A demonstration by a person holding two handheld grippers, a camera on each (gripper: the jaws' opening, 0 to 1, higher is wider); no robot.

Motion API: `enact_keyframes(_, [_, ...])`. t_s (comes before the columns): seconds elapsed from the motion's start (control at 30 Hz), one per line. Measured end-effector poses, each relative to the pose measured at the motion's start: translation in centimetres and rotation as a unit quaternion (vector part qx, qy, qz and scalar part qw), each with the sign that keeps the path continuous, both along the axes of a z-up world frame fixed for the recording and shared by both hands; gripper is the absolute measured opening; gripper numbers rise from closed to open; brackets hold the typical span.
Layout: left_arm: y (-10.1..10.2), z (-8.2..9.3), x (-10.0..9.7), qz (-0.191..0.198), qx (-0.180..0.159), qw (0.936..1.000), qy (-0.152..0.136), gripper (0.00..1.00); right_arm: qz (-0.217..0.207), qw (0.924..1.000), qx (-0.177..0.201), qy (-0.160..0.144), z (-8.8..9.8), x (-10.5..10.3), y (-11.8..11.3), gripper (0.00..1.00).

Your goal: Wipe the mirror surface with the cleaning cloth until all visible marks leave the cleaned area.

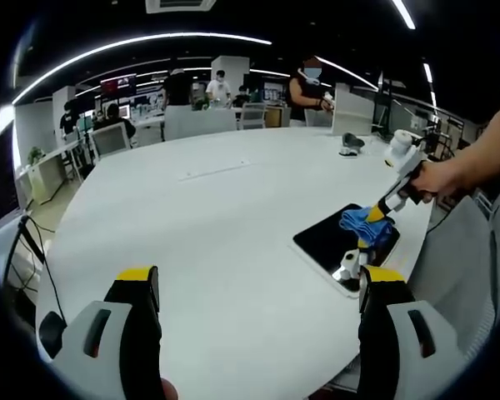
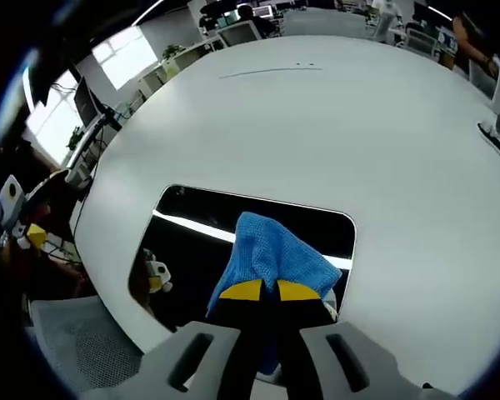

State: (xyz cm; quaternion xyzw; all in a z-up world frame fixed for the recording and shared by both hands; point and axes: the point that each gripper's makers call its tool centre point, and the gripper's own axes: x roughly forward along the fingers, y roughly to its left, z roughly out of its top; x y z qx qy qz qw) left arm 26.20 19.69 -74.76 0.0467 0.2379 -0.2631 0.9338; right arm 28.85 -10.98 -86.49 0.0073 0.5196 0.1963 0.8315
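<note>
Pinched fingers of the right gripper [image 2: 262,292] clamp the blue cleaning cloth [image 2: 271,254], pressing it on the dark mirror [image 2: 192,229], which lies flat near the white table's [image 1: 217,225] edge, probably untilted. Left gripper [image 1: 258,287] hovers, jaws wide.

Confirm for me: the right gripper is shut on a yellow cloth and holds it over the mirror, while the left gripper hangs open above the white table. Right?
Not quite: the cloth is blue, not yellow, as the right gripper view shows. The rest holds: the right gripper is shut on it over the mirror, and the left gripper hangs open above the white table.
</note>
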Motion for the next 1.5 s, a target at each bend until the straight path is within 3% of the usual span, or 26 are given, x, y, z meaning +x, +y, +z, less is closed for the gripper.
enact_keyframes(0.57, [-0.2,-0.3,0.0,-0.004,0.001,1.0,0.003,0.99,-0.038,0.9991,-0.003,0.017,0.1,-0.3,-3.0,0.0])
enact_keyframes(0.9, [-0.6,-0.2,0.1,-0.01,0.004,0.9999,0.003,0.99,-0.039,0.9991,-0.017,0.009,0.1,-0.3,-4.5,0.0])
enact_keyframes(1.5, [-1.1,-0.3,0.0,-0.009,0.002,1.0,0.003,0.99,-0.04,0.9985,-0.036,0.009,0.0,-0.5,-5.0,0.0])
